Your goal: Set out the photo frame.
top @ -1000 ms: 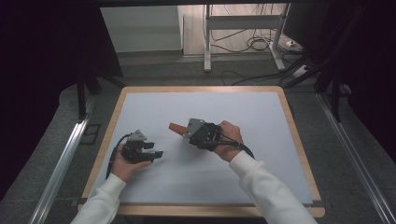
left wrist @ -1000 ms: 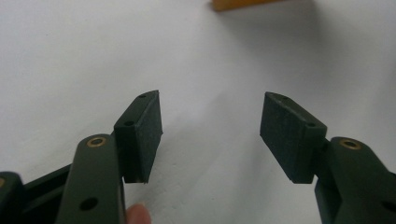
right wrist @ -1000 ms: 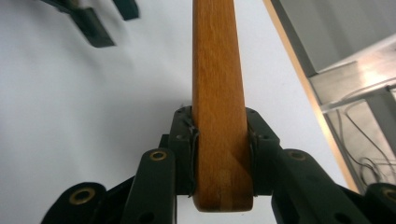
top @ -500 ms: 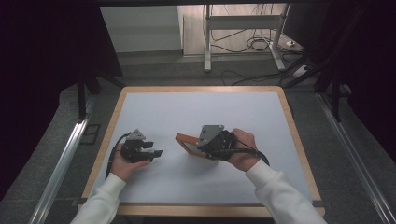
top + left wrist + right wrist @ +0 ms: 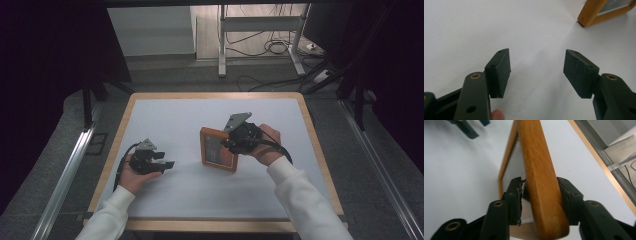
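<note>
The right gripper is apparently loosening its jaws around the wooden frame's right rail; the left gripper is waiting open, empty. Next: releasing cleanly.

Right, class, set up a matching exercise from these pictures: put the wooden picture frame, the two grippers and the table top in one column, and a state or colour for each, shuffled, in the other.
Things:
1. left gripper
2. right gripper
3. orange-brown wooden picture frame
4. flat table top

States or colours:
A. white, with a light wooden edge
B. jaws wide apart, nothing between them
C. one rail sits between two black jaws
D. jaws on either side of a wooden rail, just been opening

Pairs: 1-B, 2-D, 3-C, 4-A
</note>
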Tool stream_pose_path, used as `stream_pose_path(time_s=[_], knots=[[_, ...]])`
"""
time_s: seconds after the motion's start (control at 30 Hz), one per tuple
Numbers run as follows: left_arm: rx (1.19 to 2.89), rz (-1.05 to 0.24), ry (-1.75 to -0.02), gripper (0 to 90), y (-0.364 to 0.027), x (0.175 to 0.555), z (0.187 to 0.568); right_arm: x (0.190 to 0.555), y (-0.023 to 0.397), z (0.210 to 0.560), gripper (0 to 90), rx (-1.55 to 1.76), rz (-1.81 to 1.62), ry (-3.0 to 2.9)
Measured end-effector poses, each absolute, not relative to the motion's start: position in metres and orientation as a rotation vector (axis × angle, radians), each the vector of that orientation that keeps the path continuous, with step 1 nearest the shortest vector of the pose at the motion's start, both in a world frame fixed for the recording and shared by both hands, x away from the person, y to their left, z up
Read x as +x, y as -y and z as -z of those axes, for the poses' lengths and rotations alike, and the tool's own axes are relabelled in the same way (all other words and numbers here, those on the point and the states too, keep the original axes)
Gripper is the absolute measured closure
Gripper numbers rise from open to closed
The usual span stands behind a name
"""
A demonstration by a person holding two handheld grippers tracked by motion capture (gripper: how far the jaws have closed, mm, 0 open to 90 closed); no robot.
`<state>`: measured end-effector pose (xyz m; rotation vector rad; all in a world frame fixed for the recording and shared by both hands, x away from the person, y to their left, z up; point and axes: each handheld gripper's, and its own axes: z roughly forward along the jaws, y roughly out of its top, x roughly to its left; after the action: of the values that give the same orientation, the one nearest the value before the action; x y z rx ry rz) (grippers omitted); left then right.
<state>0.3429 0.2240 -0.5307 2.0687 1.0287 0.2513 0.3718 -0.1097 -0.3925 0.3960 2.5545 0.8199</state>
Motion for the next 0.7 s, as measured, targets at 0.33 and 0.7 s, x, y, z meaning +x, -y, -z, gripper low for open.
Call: stream_pose_path(time_s=[0.33, 0.7], knots=[[2.077, -0.25, -1.025, 38.5, -0.223, 0.343, 0.531, 0.398, 0.113, 0.404, 43.6, 0.538, -0.869, -2.499], [2.085, -0.257, -1.018, 38.4, -0.223, 0.343, 0.532, 0.414, 0.112, 0.413, 28.0, 0.66, -0.918, -2.4]])
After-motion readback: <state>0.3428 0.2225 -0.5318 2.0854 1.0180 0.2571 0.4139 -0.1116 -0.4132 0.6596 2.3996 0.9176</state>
